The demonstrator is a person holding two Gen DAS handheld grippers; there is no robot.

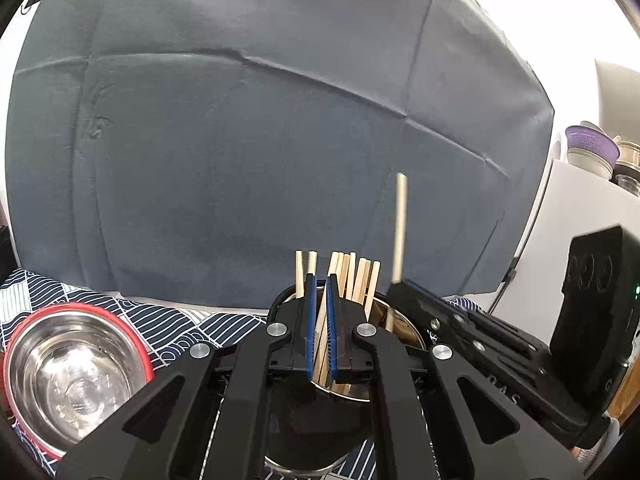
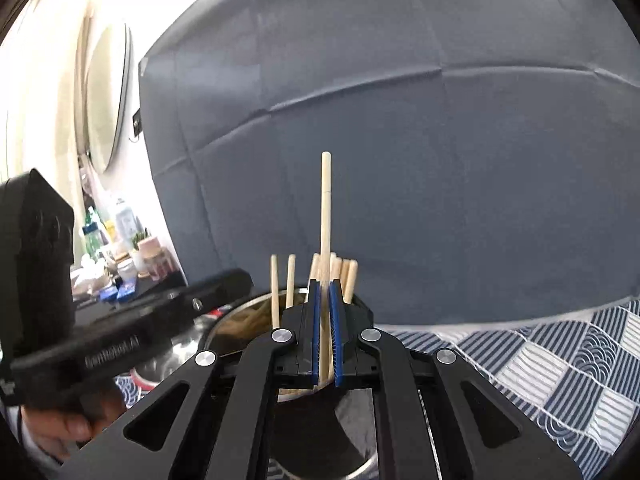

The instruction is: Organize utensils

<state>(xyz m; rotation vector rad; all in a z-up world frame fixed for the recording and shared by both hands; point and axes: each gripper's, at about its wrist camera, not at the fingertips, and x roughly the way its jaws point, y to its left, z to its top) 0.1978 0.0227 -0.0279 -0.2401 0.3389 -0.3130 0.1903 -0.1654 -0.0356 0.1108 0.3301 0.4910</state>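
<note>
Right tongs (image 2: 327, 344): blue pads nearly together, clamped on a single wooden chopstick (image 2: 326, 216) that stands close to upright between them, its top well above the others. In the left wrist view the same chopstick (image 1: 400, 228) rises from the right tongs (image 1: 404, 286), just right of the steel holder.

Left tongs (image 1: 319, 328): pads drawn narrow, gap slim. Chopstick shafts show through the gap, but whether the pads pinch one or the sticks merely stand behind them I cannot tell.

Steel holder (image 1: 400, 330): round metal cup directly beyond and beneath both pairs of tongs, rim partly hidden by the fingers. Bundle of wooden chopsticks (image 1: 352, 276) stands in it, tips up, two set apart at the holder's left side and the rest clustered toward its right. In the right wrist view the holder (image 2: 240, 312) sits the same way, bundle (image 2: 340, 270) behind the pads.

Left of the holder: steel bowl with red rim (image 1: 68, 376), empty and shiny, well apart. Under the holder: blue-and-white patterned cloth (image 2: 560, 364) on the tabletop. Behind the holder: creased grey backdrop cloth (image 1: 260, 140). A hand (image 2: 68, 428) grips the left tool's handle, left of the holder.
</note>
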